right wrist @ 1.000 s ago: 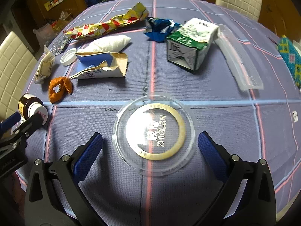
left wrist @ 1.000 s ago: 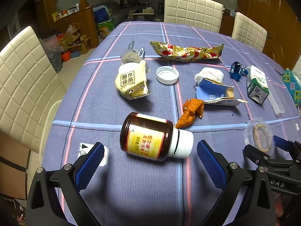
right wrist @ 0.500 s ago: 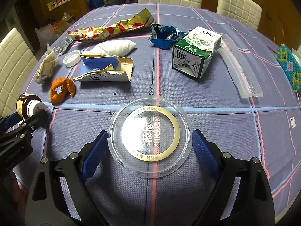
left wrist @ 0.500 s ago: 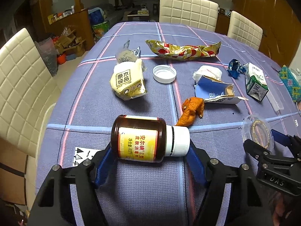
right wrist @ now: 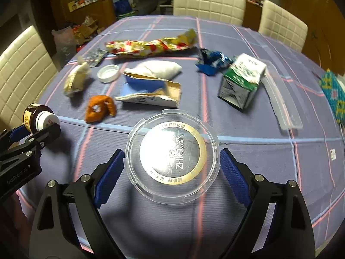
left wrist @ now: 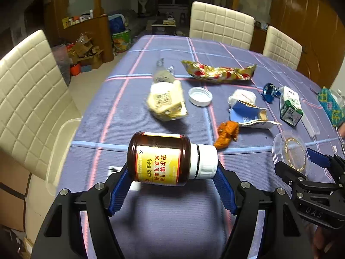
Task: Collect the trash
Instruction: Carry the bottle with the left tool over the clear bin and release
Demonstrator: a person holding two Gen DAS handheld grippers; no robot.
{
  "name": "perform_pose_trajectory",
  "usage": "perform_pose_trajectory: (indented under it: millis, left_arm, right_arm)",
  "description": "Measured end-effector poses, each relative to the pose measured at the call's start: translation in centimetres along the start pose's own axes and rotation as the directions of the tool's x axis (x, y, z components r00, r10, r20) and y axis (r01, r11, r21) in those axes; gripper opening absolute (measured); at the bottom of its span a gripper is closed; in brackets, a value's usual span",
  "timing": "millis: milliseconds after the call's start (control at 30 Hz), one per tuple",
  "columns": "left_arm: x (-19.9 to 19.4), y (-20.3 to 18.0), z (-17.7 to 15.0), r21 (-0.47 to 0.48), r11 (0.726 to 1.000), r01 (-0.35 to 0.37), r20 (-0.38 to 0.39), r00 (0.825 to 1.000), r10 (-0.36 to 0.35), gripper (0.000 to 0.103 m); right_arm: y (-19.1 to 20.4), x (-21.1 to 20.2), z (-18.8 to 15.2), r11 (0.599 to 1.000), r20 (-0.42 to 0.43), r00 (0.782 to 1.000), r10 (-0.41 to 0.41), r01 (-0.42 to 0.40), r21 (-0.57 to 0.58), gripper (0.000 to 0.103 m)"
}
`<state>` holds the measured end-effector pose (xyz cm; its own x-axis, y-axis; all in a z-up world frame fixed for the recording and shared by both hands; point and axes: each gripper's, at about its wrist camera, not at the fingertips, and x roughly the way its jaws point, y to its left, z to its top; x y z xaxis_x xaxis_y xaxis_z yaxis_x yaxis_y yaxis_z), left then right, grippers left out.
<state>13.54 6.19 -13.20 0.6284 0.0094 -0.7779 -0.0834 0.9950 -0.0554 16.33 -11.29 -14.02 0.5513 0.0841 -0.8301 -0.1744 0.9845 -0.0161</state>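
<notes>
One brown bottle [left wrist: 163,158] lies sideways, clamped in the left claw [left wrist: 172,185] just above the surface [left wrist: 120,116]; one clear round lid [right wrist: 172,155] sits pinched in the right claw [right wrist: 172,172], lifted too. Beyond lie one white cap [left wrist: 200,96], one orange wrapper [right wrist: 100,108], one green carton [right wrist: 241,82]

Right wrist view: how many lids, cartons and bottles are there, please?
Lids: 2, clear round plastic lid, white round cap.
Cartons: 2, green-white carton, torn blue-white carton.
Bottles: 1, brown white-capped bottle.
Total: 5.
</notes>
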Motion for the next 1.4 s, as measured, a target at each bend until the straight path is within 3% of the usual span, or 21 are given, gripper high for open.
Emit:
perform_pose_trajectory:
  millis: [300,733,1133,1400]
  left_arm:
    - [-2.1,4.8,-0.5,-0.064,0.997,-0.041,0.041,0.998,0.044,0.069]
    - [-2.9,12.9,-1.0,-0.177,0.976,-0.126,0.048,0.989,0.137,0.069]
    - [-0.8,19.7,0.9,-0.256,0.945,-0.201,0.029,0.976,0.215,0.069]
    - [2.1,22.1,1.7,-0.279,0.936,-0.214,-0.026,0.976,0.216,0.073]
  right_arm:
    - [5.1,-1.6,0.8,0.994,0.050,0.999,0.017,-0.011,-0.109,0.088]
    - [15.1,-1.5,2.9,0.952,0.069,0.988,0.137,-0.112,-0.286,0.088]
    - [22.5,0.7,6.8,0.909,0.072,0.982,0.177,-0.135,-0.394,0.088]
    - [24.7,3.0,9.1,0.907,0.061,0.983,0.171,-0.132,-0.400,0.088]
